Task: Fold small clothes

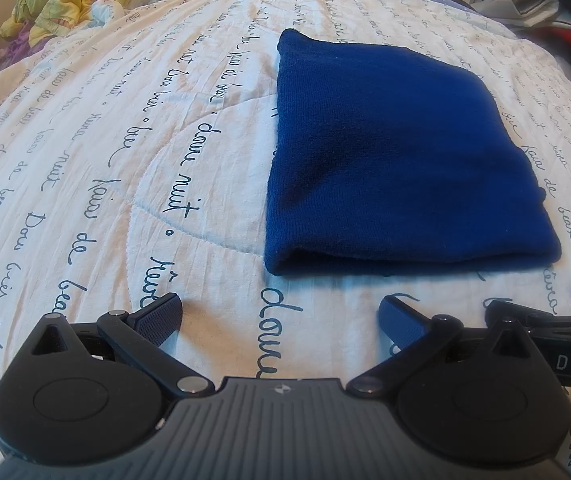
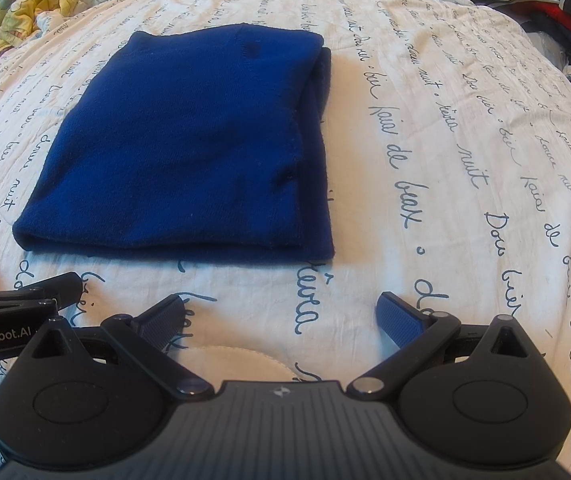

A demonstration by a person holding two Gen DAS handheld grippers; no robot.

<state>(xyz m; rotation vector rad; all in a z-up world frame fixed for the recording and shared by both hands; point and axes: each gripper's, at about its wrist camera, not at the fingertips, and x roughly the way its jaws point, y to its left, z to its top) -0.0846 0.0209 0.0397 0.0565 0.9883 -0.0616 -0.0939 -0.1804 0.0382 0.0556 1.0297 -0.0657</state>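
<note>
Blue folded garment (image 1: 389, 160) lies untouched; left tongs (image 1: 281, 320) and right tongs (image 2: 281, 316) gape wide, empty.

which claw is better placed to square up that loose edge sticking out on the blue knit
Right, probably. The offset under-layer of the blue knit runs along its right side, nearly straight ahead of the open right claw. The left claw, also open and empty, faces the knit's tidy left fold, so it would need to reach across.

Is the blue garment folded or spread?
Folded. The blue garment lies in a flat rectangle on the bedspread, doubled layers showing along its near and right edges.
</note>
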